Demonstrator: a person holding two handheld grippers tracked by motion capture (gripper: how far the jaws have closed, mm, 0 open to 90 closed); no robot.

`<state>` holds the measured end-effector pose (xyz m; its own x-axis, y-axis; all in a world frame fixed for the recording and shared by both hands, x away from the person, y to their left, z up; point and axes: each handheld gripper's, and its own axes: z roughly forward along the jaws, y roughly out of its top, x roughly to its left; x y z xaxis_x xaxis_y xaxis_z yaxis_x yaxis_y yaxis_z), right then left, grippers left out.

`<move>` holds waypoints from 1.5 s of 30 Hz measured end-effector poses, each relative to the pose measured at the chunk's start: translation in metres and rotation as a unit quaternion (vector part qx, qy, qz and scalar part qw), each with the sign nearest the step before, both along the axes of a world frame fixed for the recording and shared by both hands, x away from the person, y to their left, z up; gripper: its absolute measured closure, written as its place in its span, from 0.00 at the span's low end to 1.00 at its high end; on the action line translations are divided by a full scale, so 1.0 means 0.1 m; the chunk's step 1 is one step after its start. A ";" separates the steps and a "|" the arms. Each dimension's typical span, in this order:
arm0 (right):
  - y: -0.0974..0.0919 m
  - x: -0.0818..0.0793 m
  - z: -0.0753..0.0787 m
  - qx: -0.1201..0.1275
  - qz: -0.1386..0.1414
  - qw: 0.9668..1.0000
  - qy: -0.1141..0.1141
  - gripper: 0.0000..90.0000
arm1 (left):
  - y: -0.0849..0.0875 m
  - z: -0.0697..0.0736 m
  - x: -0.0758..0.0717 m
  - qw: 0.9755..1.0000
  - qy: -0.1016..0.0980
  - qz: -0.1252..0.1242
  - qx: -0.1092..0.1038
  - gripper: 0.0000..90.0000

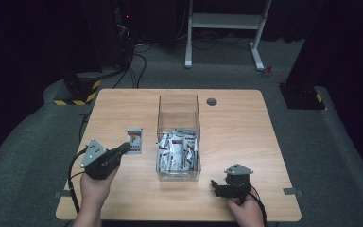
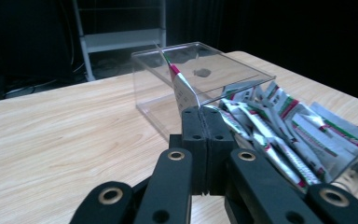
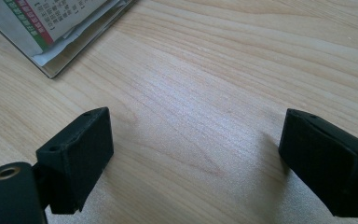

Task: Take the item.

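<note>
A clear plastic box (image 1: 178, 112) stands mid-table with several white, red and green sachets (image 1: 176, 152) piled in its near half. My left gripper (image 1: 124, 148) is left of the box, shut on one sachet (image 1: 134, 141). In the left gripper view that sachet (image 2: 181, 88) rises edge-on from the closed gripper (image 2: 206, 113), with the box (image 2: 154, 108) and its sachets (image 2: 284, 130) just beyond. My right gripper (image 1: 216, 187) sits low by the box's front right corner, open. In the right gripper view the right gripper (image 3: 196, 149) has bare wood between its jaws.
The wooden table (image 1: 236, 127) has a round cable hole (image 1: 211, 101) behind the box. The box's corner (image 3: 87, 43) shows at the top left of the right gripper view. A white frame (image 1: 224, 21) and dark equipment stand on the floor beyond the table.
</note>
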<state>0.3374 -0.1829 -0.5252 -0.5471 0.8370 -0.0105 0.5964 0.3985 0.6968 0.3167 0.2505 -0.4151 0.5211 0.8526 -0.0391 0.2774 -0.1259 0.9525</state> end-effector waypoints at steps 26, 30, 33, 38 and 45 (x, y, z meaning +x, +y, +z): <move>0.00 0.00 0.00 -0.001 0.001 1.000 0.000 0.11 | 0.05 -0.06 0.24 0.999 0.017 0.031 0.000 1.00; 0.00 0.00 0.00 -0.001 0.007 1.000 0.001 0.11 | 0.04 -0.08 0.30 0.999 0.021 0.038 0.003 1.00; 0.00 -0.01 0.00 -0.001 0.007 1.000 0.001 0.11 | 0.04 -0.10 0.34 0.999 0.023 0.038 0.002 1.00; 0.00 -0.01 0.00 -0.001 0.007 1.000 0.001 0.11 | 0.05 -0.13 0.41 0.999 0.025 0.043 0.005 1.00; 0.00 -0.01 0.00 -0.001 0.007 1.000 0.001 0.11 | 0.09 -0.21 0.55 0.998 0.038 0.049 0.007 1.00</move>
<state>0.3368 -0.1825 -0.5251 -0.5589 0.8291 -0.0109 0.5920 0.4082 0.6949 0.3714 0.2597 -0.4357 0.4315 0.8999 -0.0636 0.3600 -0.1072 0.9268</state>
